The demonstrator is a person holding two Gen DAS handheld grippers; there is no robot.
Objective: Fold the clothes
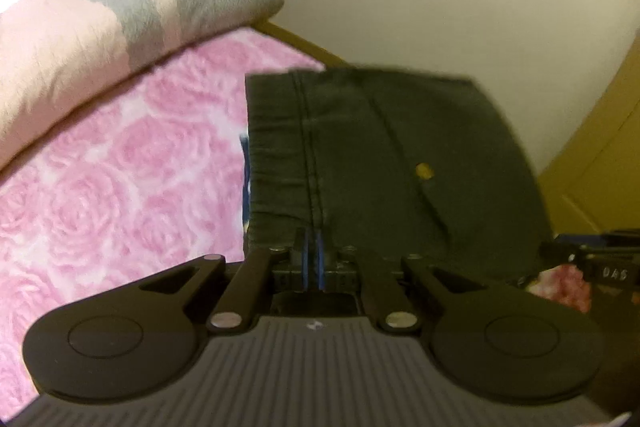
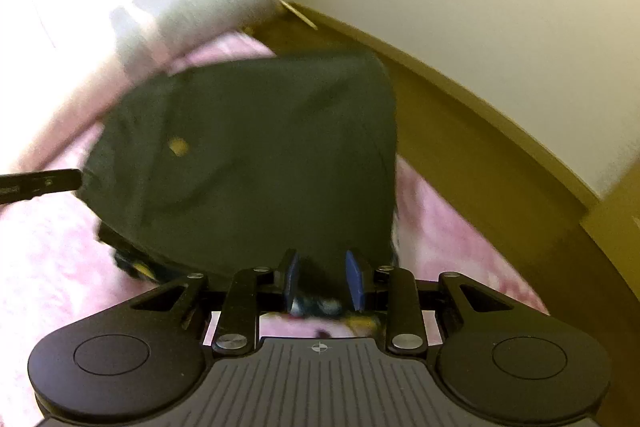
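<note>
Dark olive folded trousers (image 1: 380, 163): our left gripper (image 1: 313, 251) pinches their near hem; right gripper (image 2: 324, 277), pads part-spread around cloth, grip unclear; we level both before laying.

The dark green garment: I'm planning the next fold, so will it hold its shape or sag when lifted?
The dark green garment will likely sag: it is soft cloth, draping from the left gripper, which is pinched on its edge. Its stitched seams suggest sturdy fabric, probably heavy enough to hang straight. It seems unlikely to slip.

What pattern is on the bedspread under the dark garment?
Pink roses on the bedspread, clearest in the left wrist view.
</note>
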